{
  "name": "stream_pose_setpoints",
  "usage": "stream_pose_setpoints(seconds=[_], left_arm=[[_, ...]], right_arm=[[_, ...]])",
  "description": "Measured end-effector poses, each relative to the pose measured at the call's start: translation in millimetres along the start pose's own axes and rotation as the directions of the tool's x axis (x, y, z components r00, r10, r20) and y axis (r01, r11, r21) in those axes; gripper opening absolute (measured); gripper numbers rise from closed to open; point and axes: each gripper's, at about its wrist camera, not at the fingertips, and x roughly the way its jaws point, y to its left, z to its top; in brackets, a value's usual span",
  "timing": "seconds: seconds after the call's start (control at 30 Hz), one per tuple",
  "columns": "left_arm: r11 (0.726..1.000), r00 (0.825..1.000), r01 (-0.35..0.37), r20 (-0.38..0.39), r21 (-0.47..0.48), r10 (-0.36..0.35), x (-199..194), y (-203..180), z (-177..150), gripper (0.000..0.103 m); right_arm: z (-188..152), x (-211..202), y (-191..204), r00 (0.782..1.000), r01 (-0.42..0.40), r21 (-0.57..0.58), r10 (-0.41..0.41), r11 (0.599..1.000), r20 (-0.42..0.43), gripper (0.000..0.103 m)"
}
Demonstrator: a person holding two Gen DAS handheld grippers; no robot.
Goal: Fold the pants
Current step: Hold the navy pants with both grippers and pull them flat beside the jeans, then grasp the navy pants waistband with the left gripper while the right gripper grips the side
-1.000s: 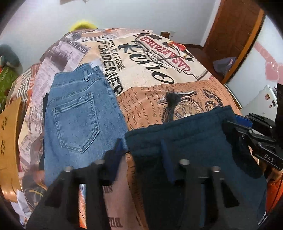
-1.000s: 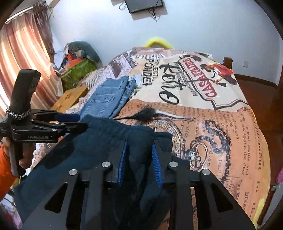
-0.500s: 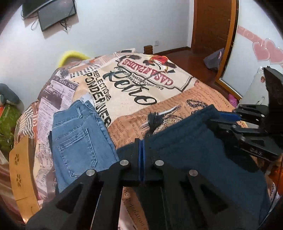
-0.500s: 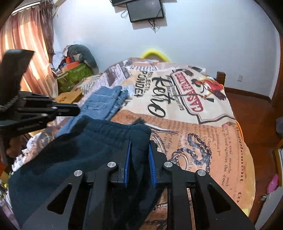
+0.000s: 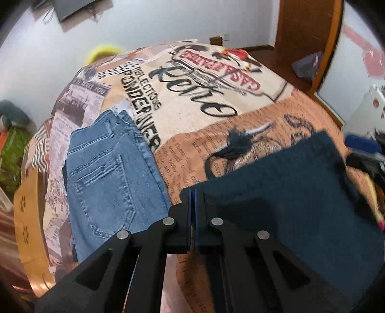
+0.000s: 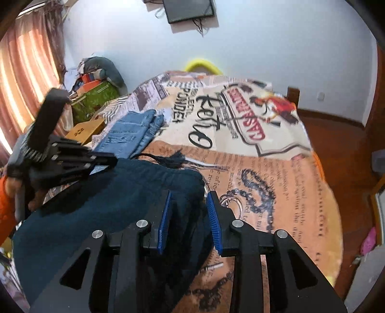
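Risk: dark pants on bed slump unevenly. Right gripper jaws are opening around the waistband corner; left gripper is clamped tight, whether on cloth I can't tell. Jeans lie beside.

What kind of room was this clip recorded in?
Most likely a home bedroom. The clothes lie on a bed under a printed bedspread, a dark screen hangs on the wall behind it, and a curtained window glows at one side. Folded jeans and dark pants lie on the spread.
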Motion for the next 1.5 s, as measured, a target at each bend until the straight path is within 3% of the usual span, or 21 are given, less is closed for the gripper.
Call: stream_pose_setpoints(seconds=[0.23, 0.37, 0.47, 0.57, 0.9, 0.97, 1.03, 1.13, 1.2, 1.33, 1.5], left_arm=[[0.993, 0.99, 0.119, 0.08, -0.013, -0.117, -66.1, -7.3, -16.8, 0.007], [0.985, 0.984, 0.17, 0.043, 0.029, -0.171, -77.5, -30.6, -40.4, 0.008], [0.989, 0.992, 0.124, -0.006, 0.079, -0.123, -67.8, -47.5, -61.7, 0.008], [0.987, 0.986, 0.15, -0.083, 0.059, -0.145, -44.2, -46.0, -81.1, 0.008], [0.997, 0.997, 0.073, -0.017, 0.013, -0.073, -83.4, -16.3, -102.7, 0.009], [0.997, 0.997, 0.074, -0.01, 0.001, -0.074, -92.8, -9.4, -107.1, 0.018], [0.996, 0.996, 0.089, -0.007, -0.02, -0.089, -100.0, -3.7, -111.1, 0.047], [0.994, 0.994, 0.109, -0.011, -0.024, -0.11, -102.0, -4.1, -115.9, 0.066], [0.991, 0.99, 0.134, -0.031, -0.03, -0.135, -96.4, -6.8, -117.5, 0.068], [0.975, 0.973, 0.205, -0.087, -0.088, -0.213, -73.8, -6.6, -116.8, 0.068], [0.968, 0.961, 0.24, -0.123, -0.068, -0.247, -57.6, -11.5, -103.0, 0.068]], right_arm=[[-4.7, -34.6, 33.4, 0.997, -0.069, -0.055, 0.07, 0.996, 0.023, 0.028], [-19.5, -26.8, 49.9, 0.995, -0.1, -0.072, 0.098, 0.992, -0.03, 0.034], [-38.2, -8.9, 52.3, 0.99, -0.095, -0.075, 0.086, 0.993, -0.116, 0.035], [-59.0, -0.1, 49.4, 0.982, -0.091, -0.084, 0.075, 0.992, -0.171, 0.034], [-71.5, -45.1, 37.2, 0.988, -0.029, -0.051, 0.021, 0.998, -0.154, 0.037], [-72.1, -54.2, 33.8, 0.99, -0.016, -0.026, 0.012, 1.0, -0.141, 0.042], [-72.6, -61.7, 32.4, 0.992, -0.009, 0.001, 0.009, 1.0, -0.127, 0.046], [-73.7, -67.2, 30.8, 0.995, -0.029, 0.06, 0.034, 0.998, -0.093, 0.053], [-77.2, -65.0, 31.3, 0.996, -0.04, 0.105, 0.049, 0.994, -0.077, 0.064], [-88.5, -43.9, 27.7, 0.989, -0.073, 0.191, 0.096, 0.979, -0.112, 0.066], [-92.1, -20.6, 16.3, 0.98, -0.107, 0.24, 0.143, 0.965, -0.138, 0.077]])
